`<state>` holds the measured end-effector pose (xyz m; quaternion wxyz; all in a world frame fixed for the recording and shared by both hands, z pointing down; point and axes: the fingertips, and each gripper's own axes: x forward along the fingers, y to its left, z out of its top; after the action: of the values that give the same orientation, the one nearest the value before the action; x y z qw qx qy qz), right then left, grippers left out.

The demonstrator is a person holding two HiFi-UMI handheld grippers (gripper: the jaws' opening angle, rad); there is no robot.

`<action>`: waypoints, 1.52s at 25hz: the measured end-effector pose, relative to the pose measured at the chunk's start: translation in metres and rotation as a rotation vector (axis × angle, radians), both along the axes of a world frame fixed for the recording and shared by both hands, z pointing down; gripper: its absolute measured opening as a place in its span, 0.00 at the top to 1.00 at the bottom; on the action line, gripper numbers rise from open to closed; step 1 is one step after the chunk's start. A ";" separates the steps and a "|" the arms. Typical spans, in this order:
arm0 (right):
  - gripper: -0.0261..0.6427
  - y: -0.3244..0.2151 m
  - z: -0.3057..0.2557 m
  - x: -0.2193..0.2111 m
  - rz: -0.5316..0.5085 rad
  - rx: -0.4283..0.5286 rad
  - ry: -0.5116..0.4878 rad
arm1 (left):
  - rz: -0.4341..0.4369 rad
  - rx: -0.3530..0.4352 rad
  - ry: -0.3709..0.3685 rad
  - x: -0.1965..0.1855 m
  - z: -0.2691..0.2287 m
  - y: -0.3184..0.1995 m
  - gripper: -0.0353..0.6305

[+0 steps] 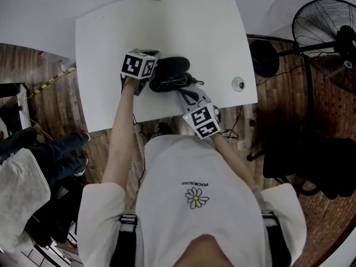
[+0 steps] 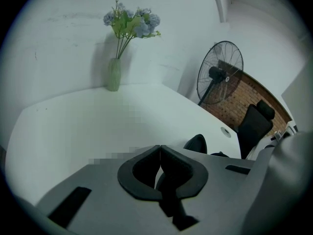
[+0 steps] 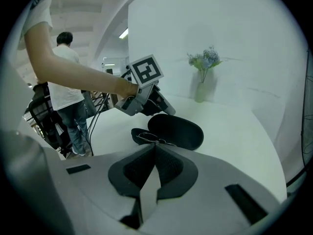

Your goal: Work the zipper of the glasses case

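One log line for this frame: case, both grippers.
case: open on table, glasses inside | left gripper: shut, empty, beside case | right gripper: shut, empty, case ahead

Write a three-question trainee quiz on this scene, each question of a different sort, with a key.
1. True or false: the glasses case lies open on the table, with a pair of glasses in it.
2. What stands at the far edge of the table? A: a vase of flowers. B: a mug. C: a desk lamp.
3. Fill in: the right gripper has its jaws ____, with nothing between them.
Key: 1 true; 2 A; 3 shut.
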<state>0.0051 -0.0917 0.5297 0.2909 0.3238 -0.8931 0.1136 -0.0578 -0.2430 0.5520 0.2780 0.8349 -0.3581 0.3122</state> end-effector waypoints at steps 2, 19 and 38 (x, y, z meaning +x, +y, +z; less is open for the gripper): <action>0.95 0.000 0.007 0.000 0.001 -0.020 0.007 | -0.006 -0.007 0.016 0.001 -0.002 0.002 0.92; 0.95 -0.010 0.013 0.000 0.029 -0.007 0.035 | 0.032 -0.043 0.088 0.018 -0.027 0.038 0.92; 0.95 -0.022 -0.012 0.019 0.090 0.026 0.037 | 0.166 -0.159 0.119 0.037 -0.015 0.145 0.92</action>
<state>0.0239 -0.1137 0.5175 0.2976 0.3695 -0.8735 0.1088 -0.0211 -0.0978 0.5372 0.3371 0.8541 -0.2447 0.3115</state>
